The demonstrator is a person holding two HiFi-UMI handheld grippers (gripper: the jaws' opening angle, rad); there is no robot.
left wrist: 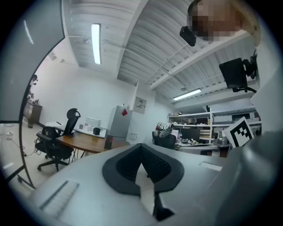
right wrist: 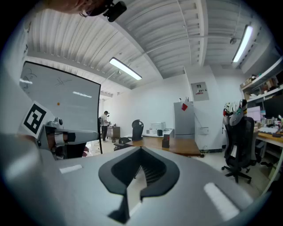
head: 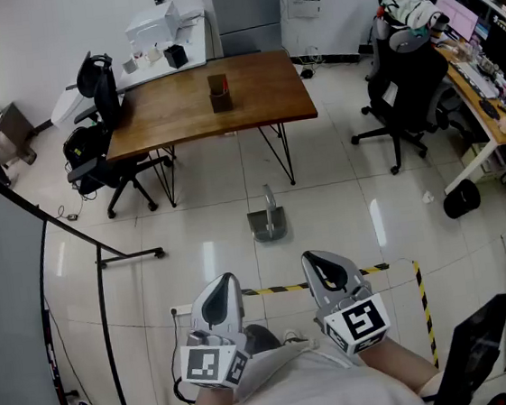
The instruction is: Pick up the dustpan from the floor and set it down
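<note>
Left gripper (head: 222,291), right gripper (head: 319,267) both pressed shut, empty; reach closed and you'll topple dustpan (head: 268,222) before wooden table (head: 178,106)

Office, open-plan: wooden table (head: 210,106) mid-room, black swivel chairs (head: 401,89) left and right, cluttered monitor desk (head: 476,101) along the right wall. Printer (head: 153,25) far back, whiteboard (right wrist: 62,106) on a stand (tiled floor (head: 203,239), strip lights (left wrist: 96,43) overhead).

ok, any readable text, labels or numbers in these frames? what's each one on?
No text can be read.
Wall notice by the fridge: print too small.
Red tag on the fridge: no legible words.
Whiteboard: faint scribbles, unreadable.
Marker cubes: black-and-white squares, no letters.
</note>
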